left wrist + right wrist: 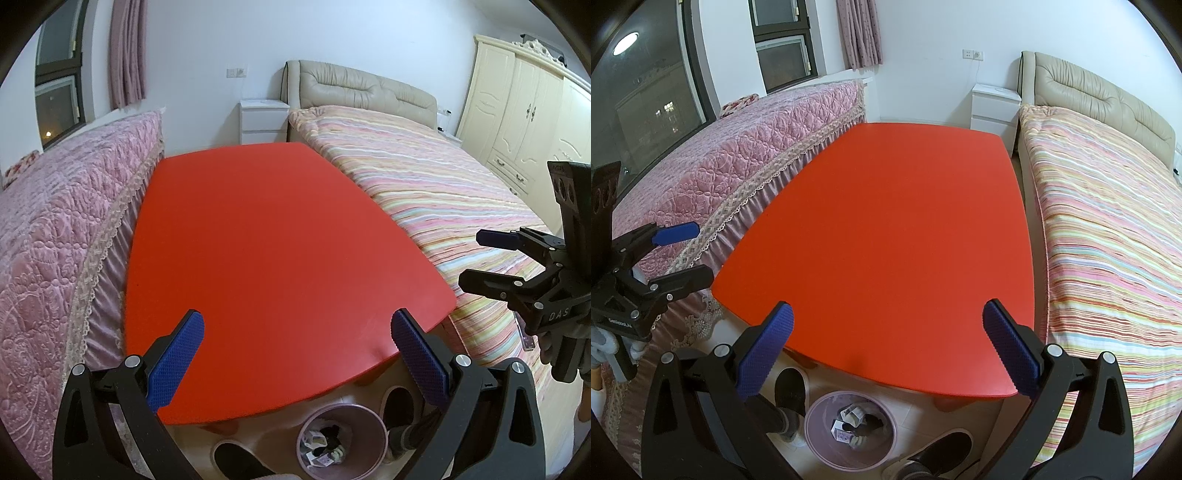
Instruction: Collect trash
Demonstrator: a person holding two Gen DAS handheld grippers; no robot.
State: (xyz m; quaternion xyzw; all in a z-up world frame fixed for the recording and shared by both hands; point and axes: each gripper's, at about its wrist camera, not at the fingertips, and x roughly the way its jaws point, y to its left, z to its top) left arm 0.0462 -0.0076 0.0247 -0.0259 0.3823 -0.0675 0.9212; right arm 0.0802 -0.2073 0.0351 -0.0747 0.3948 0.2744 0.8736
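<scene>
Left tool (297,332) wide open, blue pads (177,360) spread far apart, nothing held; it hovers over the near edge of the red table (273,236). Right tool (886,330) same: wide open, holding nothing, over the table's near edge. Each tool also shows at the edge of the other's view, jaws apart there too: the right one at far right in the left wrist view, over the striped bed (424,184), the left one at far left in the right wrist view, by the pink quilt (738,155).

Trash (849,424) sits inside the pink bin (816,443), small paper or wrapper bits plus something dark, too small to tell apart. Bin stands on the floor just below the table's near edge, between the person's two dark slippers (790,387).

Table sits between the quilted pink cover on the left and the striped bed on the right. White nightstand (264,122) behind the table against the wall, beside the beige headboard (362,90). Cream wardrobe (524,110) at far right, window (783,44) and pink curtain (858,33) at the left.
</scene>
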